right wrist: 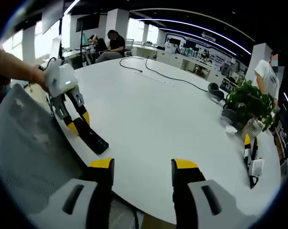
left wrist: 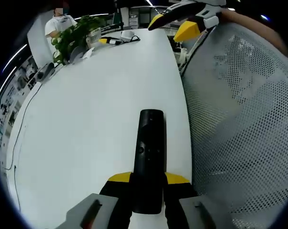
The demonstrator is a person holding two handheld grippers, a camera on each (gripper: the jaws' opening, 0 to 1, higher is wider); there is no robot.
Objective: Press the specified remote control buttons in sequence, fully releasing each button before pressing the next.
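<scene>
A black remote (left wrist: 149, 152) lies lengthwise between the yellow-tipped jaws of my left gripper (left wrist: 149, 179), which is shut on its near end. The remote's far end juts out over the white table (left wrist: 96, 105), near the table's right edge. In the right gripper view the same remote (right wrist: 93, 139) points down and right from the left gripper (right wrist: 79, 122), held by a hand at the left. My right gripper (right wrist: 143, 164) hangs open above the table's near edge, with nothing between its jaws and well apart from the remote. It also shows open, far off, in the left gripper view (left wrist: 171, 26).
A grey mesh chair back (left wrist: 244, 124) stands right beside the table edge (right wrist: 25, 143). A potted plant (right wrist: 246, 102), headphones (right wrist: 214, 88), a black cable (right wrist: 158, 74) and small yellow-and-white devices (right wrist: 251, 160) sit at the table's far side. People sit and stand in the office beyond.
</scene>
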